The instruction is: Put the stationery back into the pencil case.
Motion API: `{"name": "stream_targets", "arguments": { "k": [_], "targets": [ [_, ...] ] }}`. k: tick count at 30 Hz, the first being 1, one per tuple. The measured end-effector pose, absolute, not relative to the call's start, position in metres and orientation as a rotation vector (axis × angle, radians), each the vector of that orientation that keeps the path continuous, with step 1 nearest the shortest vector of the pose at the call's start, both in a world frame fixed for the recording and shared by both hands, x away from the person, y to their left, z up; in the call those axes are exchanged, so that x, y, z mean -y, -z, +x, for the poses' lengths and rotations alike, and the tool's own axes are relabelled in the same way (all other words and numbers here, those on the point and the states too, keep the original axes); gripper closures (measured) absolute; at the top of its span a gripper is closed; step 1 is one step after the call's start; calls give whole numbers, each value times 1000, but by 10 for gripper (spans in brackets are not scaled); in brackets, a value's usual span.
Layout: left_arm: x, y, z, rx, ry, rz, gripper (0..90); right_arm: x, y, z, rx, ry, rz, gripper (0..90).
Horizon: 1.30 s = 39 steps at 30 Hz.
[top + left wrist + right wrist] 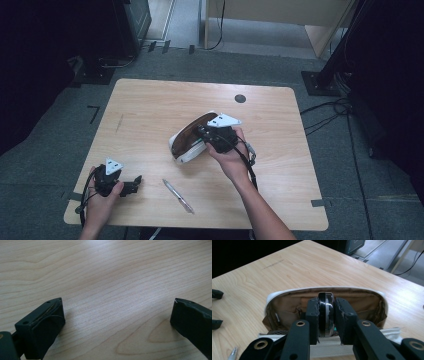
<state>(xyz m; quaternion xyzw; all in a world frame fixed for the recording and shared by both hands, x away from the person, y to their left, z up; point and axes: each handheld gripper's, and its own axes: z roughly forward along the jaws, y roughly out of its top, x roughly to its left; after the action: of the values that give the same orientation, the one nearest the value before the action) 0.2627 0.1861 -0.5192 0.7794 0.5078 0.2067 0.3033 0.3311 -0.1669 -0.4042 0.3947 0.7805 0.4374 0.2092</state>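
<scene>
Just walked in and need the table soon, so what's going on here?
A person is working with two handheld grippers. The right gripper is shut on a black cylindrical object at the mouth of an open white pouch mid-table. The left gripper rests open near the table edge. A pen lies untouched.

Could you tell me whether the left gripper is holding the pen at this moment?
No, the left gripper rests open on the table, while the pen lies apart from its fingers.

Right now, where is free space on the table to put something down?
The table is bare between its far edge and the pouch, and right of the right gripper. It is crowded between the left gripper, pen and pouch.
</scene>
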Motion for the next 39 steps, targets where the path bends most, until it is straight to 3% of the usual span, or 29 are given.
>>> {"name": "stream_targets", "arguments": {
  "k": [19, 23, 32, 39],
  "targets": [
    [-186, 519, 263, -1345, -547, 2066, 0, 154, 399, 340, -2179, -1215, 1069, 780],
    [-186, 519, 263, -1343, -546, 2068, 0, 157, 398, 338, -2176, -1227, 1077, 748],
    [-186, 519, 263, -1343, -546, 2068, 0, 170, 393, 320, -2120, -1291, 1088, 589],
    [-186, 519, 263, -1342, -544, 2069, 0, 178, 393, 295, -2120, -1334, 1059, 581]
  ]
}}
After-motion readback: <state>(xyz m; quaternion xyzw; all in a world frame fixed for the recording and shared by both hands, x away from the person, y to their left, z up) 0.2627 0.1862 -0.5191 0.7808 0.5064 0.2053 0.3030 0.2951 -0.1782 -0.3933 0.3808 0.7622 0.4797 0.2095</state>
